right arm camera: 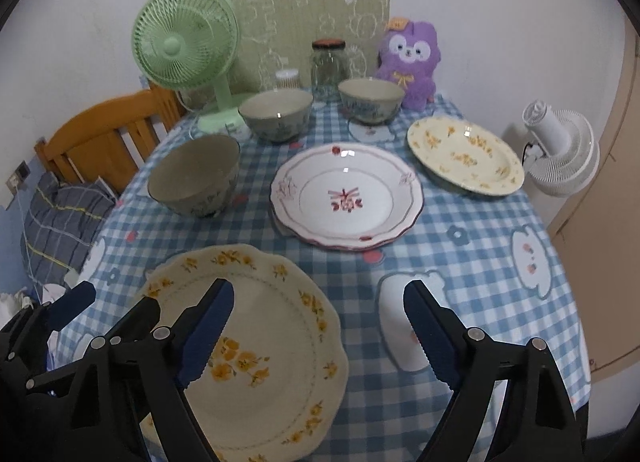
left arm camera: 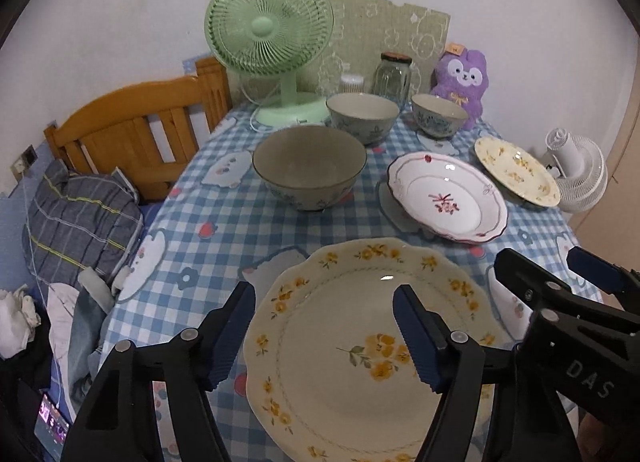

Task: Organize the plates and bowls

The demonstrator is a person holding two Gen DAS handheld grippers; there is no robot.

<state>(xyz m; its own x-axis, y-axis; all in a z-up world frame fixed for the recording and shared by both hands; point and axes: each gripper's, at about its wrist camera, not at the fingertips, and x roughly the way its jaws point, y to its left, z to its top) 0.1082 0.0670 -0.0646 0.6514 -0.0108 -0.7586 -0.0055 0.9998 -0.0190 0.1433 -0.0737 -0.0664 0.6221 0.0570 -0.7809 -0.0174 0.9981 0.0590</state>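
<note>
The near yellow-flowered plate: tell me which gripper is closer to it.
Left. The left gripper straddles the near yellow-flowered plate's left rim, jaws open, not gripping. The right gripper is at the plate's right edge, mostly over bare tablecloth.

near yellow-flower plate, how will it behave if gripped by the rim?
The yellow-flower plate looks glazed, with a glint on it, so probably slippery against the fingers. Likely rigid and chip-prone ceramic. Wide and shallow, so a one-sided rim grip will probably let it droop.
</note>
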